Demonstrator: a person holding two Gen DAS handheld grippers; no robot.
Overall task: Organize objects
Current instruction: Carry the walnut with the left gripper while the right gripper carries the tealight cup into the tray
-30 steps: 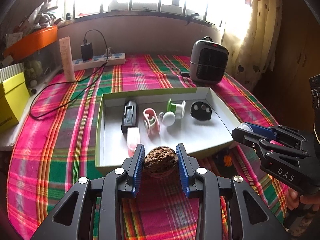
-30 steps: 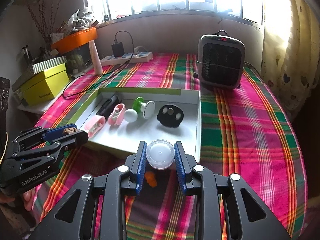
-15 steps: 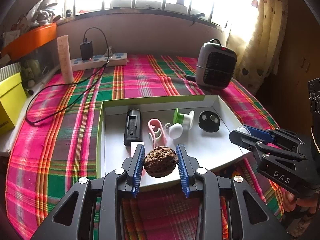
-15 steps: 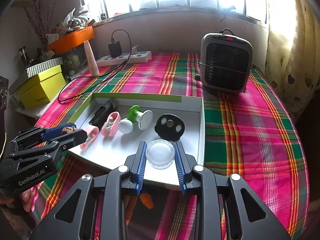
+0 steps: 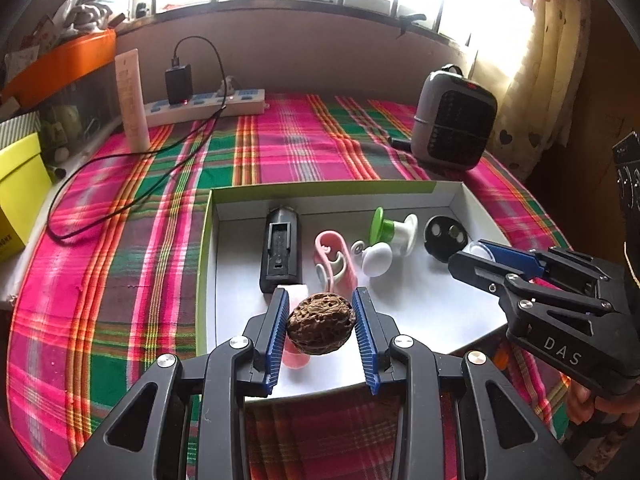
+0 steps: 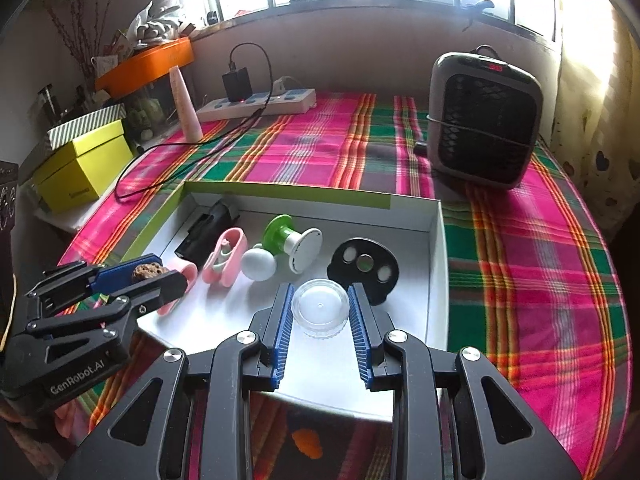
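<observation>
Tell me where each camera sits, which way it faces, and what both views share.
Left wrist: rides the left gripper, facing the window over the white tray; its fingers clamp a walnut; the right gripper shows at right.
Right wrist: rides the right gripper, same heading, clamping a clear lid; left gripper at left.
Shared: tray, heater, power strip.
</observation>
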